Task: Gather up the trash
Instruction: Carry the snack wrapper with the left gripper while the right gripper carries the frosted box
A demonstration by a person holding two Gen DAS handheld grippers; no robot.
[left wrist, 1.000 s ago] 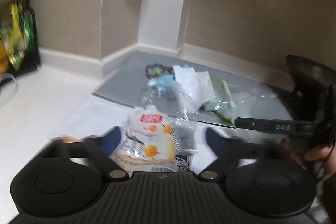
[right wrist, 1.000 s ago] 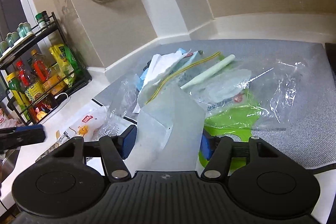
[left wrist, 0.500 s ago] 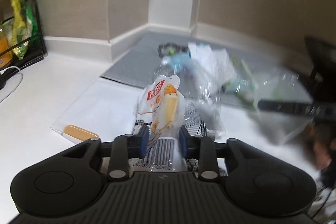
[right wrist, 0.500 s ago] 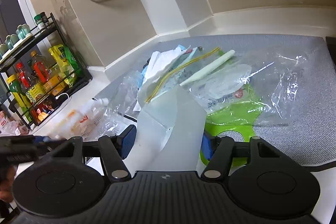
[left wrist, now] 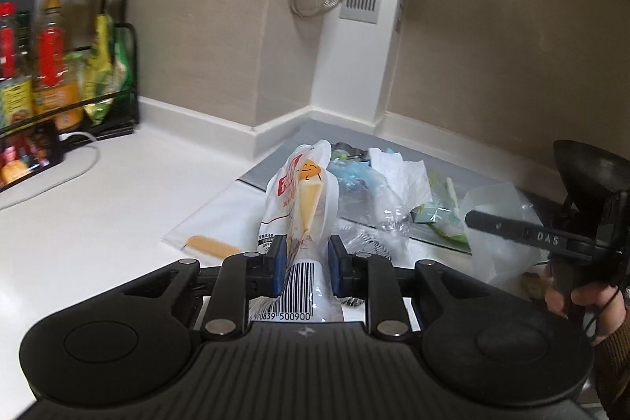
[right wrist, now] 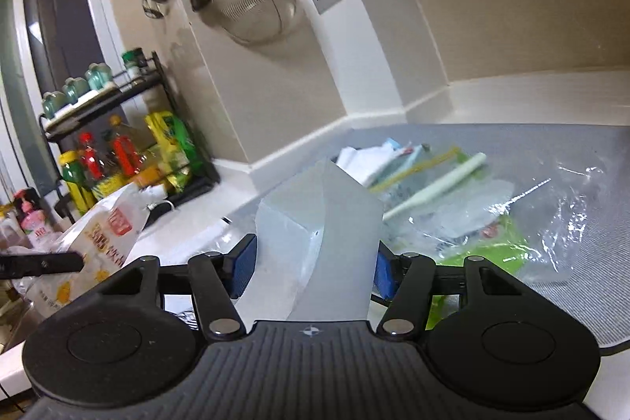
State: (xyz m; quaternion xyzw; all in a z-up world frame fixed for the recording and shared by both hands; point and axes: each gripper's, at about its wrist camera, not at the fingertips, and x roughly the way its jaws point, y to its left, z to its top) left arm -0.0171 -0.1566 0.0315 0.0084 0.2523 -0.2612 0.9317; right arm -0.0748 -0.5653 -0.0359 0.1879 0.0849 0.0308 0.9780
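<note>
snack wrapper (left wrist: 301, 199) pinched inside left gripper (left wrist: 303, 264).

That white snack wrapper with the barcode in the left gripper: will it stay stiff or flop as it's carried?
Probably floppy: the white snack wrapper creases where the left gripper pinches it, and its top leans. It looks empty, so likely light. The glossy film may slip, so a firm pinch seems wise.
</note>
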